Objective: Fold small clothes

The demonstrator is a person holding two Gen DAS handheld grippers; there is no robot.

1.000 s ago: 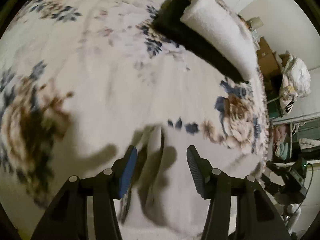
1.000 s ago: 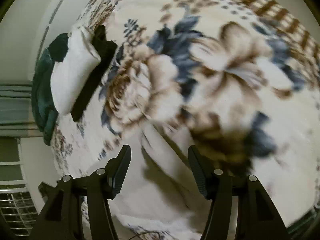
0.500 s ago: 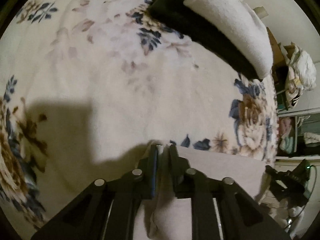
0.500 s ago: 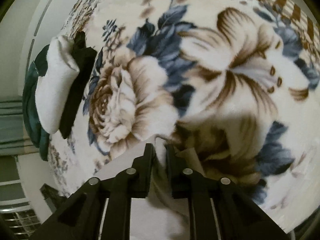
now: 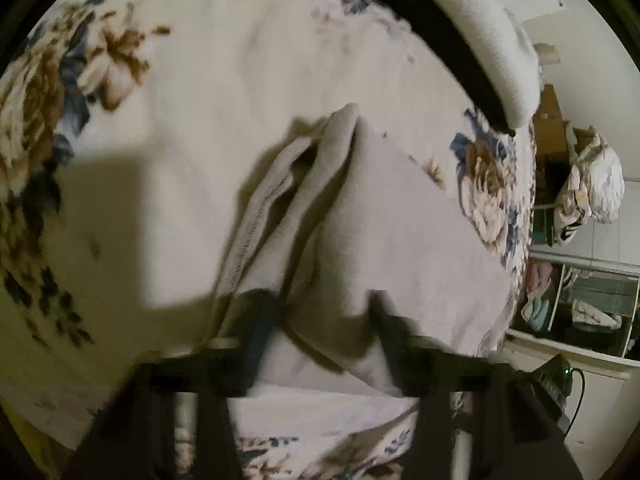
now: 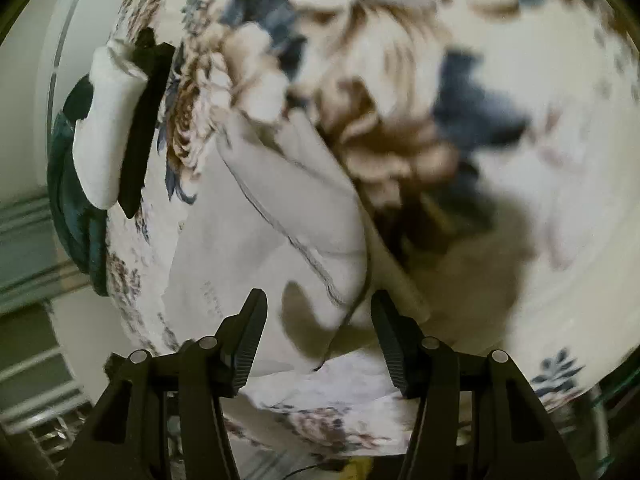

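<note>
Between the spread jaws of the left gripper (image 5: 320, 328) lies one pale garment (image 5: 380, 240), folded over on itself, its stitched hem running up and away to a bunched peak. This gripper is blurred, but a wide gap shows between its two fingers and they pinch nothing. The right gripper (image 6: 318, 332) stands spread too, with cloth under the gap and neither pad touching it that I can tell; from this side the garment (image 6: 280, 216) shows a dark seam line across the turned-over flap.

Under the garment is one floral blanket (image 5: 200, 80), cream with brown and blue flowers. Farther off on it sits a stack of folded pieces: a white one (image 5: 480, 20) on a black one (image 5: 440, 40), and in the right view a dark green piece (image 6: 64, 184) beyond them (three that I can count). A heap of laundry (image 5: 592, 184) hangs in the room behind.

By my judgement the fold has just been laid and the grippers are free of it. The risk is in the loose flap: its peak stands up in a ridge, not flat, so it may spring back or slide off square. A finger dragged through the layers would pull the top one askew. The plush blanket could also catch the cloth and wrinkle the underside on the next fold.
</note>
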